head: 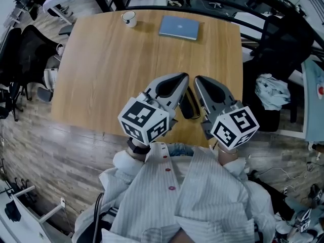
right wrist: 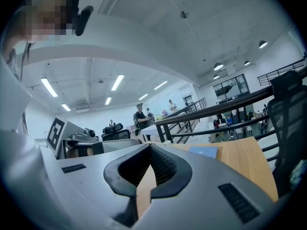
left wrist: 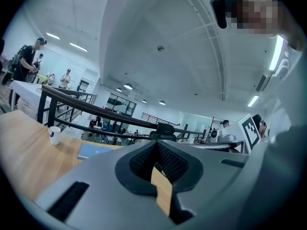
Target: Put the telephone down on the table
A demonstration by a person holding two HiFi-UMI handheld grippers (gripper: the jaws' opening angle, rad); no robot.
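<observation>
In the head view a black telephone [head: 189, 104] lies flat on the wooden table [head: 111, 70] near its front edge. It sits in the gap between my two grippers, and neither one holds it. My left gripper [head: 184, 77] hovers just to its left and my right gripper [head: 198, 79] just to its right, tips pointing away from me. In the left gripper view the left gripper [left wrist: 156, 142] has its jaws closed tip to tip with nothing between them. The right gripper [right wrist: 150, 145] in its own view is likewise shut and empty. The phone is hidden in both gripper views.
A white cup [head: 129, 18] and a blue notebook [head: 179, 27] lie at the table's far edge. A black office chair [head: 276, 39] and a bundle of cloth [head: 272, 92] stand off the right side. Dark chairs [head: 20, 59] crowd the left side. A black railing [left wrist: 96, 110] runs behind the table.
</observation>
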